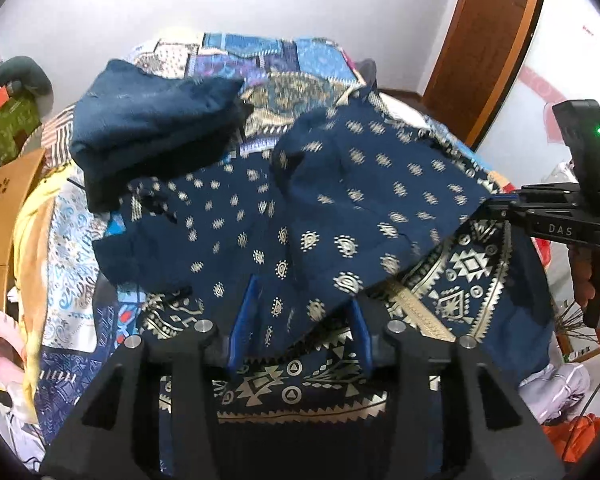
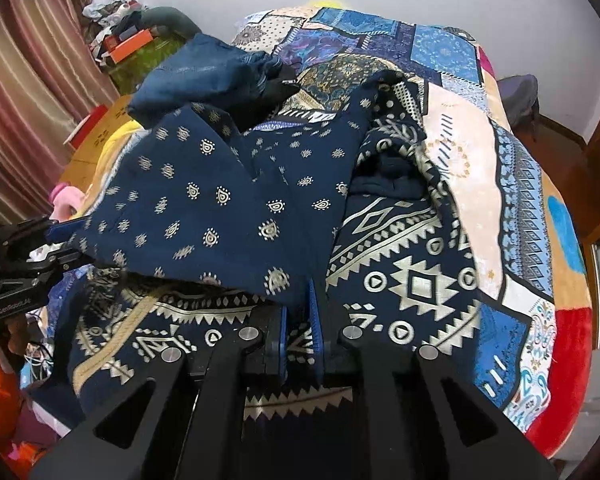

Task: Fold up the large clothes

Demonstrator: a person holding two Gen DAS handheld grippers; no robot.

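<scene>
Mid-fold — navy printed garment (image 2: 228, 200) lifted above the patchwork bedspread (image 2: 480, 160), left gripper (image 1: 300, 312) part-open around its hem, right gripper (image 2: 300, 312) clamped on it — next, carrying both edges forward together, level.

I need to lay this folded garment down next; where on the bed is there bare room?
Free: the patchwork bedspread right of the navy printed garment, and the strip behind it toward the wall. Crowded: the left side, where folded blue clothes sit beside clutter.
</scene>
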